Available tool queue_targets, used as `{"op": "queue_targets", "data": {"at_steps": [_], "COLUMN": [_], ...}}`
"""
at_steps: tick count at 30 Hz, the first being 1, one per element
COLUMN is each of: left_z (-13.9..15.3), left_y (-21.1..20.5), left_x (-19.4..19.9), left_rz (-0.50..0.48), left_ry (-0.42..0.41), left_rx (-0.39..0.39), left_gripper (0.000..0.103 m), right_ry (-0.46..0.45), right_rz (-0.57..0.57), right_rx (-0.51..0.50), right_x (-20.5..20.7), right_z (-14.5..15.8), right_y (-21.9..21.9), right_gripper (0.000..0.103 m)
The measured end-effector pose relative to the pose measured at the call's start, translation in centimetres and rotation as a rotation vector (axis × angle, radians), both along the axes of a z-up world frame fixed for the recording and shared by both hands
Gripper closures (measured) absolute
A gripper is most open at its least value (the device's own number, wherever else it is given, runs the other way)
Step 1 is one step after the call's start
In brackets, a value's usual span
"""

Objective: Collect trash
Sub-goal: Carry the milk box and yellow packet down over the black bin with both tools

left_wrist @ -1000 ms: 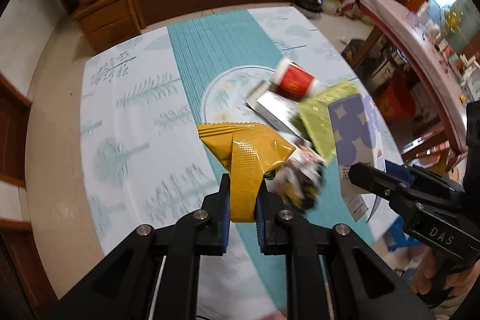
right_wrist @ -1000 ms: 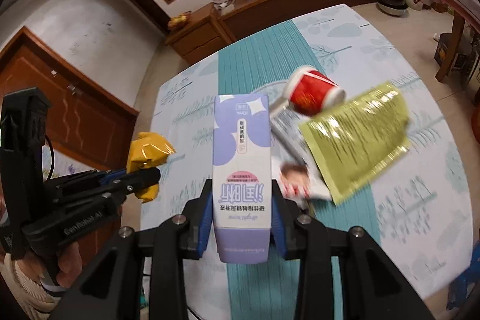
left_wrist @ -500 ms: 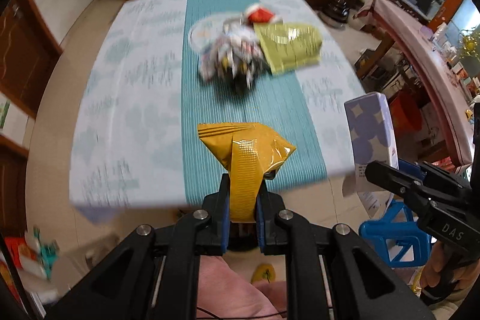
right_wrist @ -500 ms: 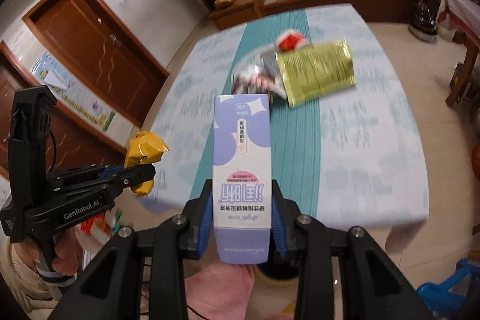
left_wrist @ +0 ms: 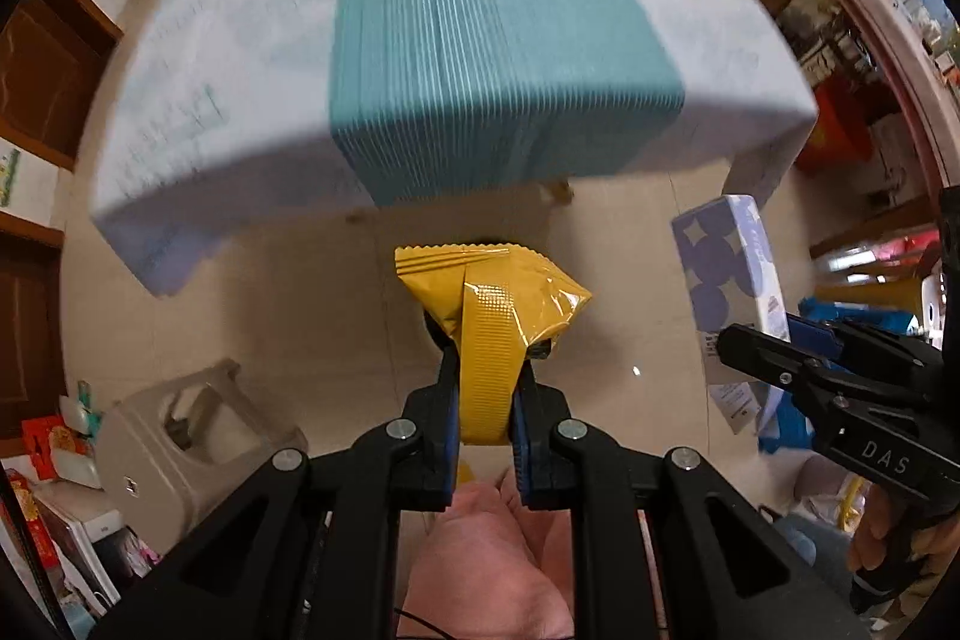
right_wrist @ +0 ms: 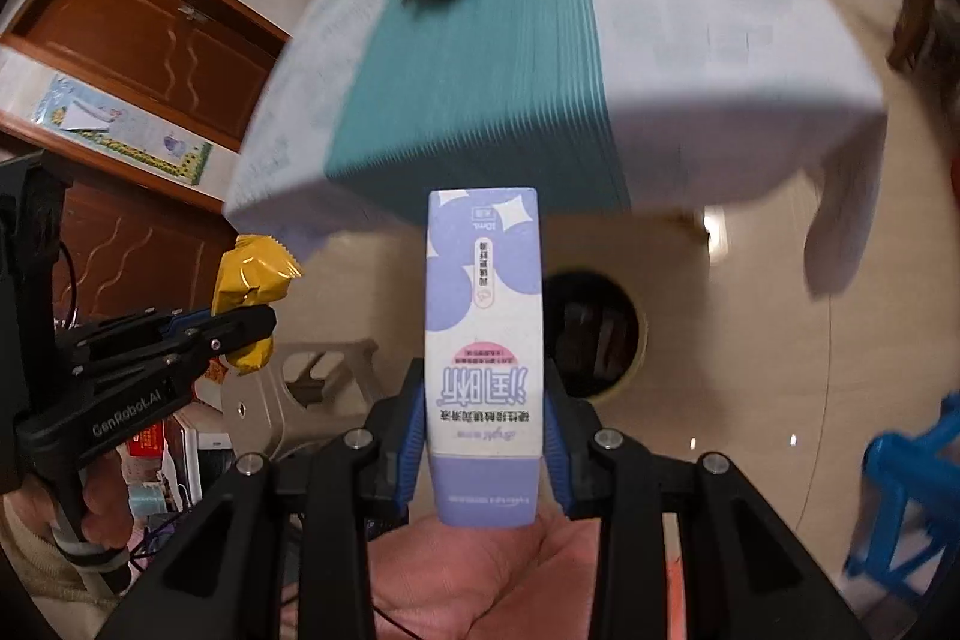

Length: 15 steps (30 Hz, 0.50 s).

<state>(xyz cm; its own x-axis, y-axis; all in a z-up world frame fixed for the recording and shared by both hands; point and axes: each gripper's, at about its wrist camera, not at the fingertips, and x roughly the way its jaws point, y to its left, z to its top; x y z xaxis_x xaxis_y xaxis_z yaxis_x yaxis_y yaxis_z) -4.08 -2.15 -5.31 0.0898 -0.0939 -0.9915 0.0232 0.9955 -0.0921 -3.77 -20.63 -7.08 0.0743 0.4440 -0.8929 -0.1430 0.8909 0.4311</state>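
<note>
Yellow wrapper (left_wrist: pixel 487 322) pinched in left claw (left_wrist: pixel 485 421), apparently over floor.

Black left gripper (left_wrist: pixel 485 400), blue-padded jaws, silver screws.

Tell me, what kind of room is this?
Probably a living or dining room in a home. There is a table with a blue and white cloth, a wooden door, a tiled floor with a plastic stool, and a round bin on the floor.
</note>
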Motion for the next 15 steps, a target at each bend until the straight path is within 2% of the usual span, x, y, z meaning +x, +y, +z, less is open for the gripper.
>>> {"op": "queue_targets", "data": {"at_steps": [3, 5, 10, 15], "left_z": [-3.6, -7.2, -16.3, -24.9], "left_y": [-0.1, -0.1, -0.3, -0.5], "left_x": [-0.6, -0.7, 0.3, 1.8], "left_rz": [-0.01, -0.019, -0.023, 0.003], "left_ry": [0.019, 0.03, 0.02, 0.003], "left_rx": [-0.019, -0.02, -0.013, -0.01], "left_gripper": [0.091, 0.091, 0.091, 0.089], "right_ry": [0.031, 0.044, 0.08, 0.073], "right_rz": [-0.011, -0.019, -0.033, -0.027], "right_rx": [-0.031, -0.053, -0.108, -0.157], "right_x": [-0.6, -0.7, -0.5, 0.5], "right_z": [-3.4, -6.2, -16.0, -25.1], "right_y": [0.9, 1.5, 3.3, 4.6], "right_gripper": [0.069, 0.069, 0.069, 0.069]}}
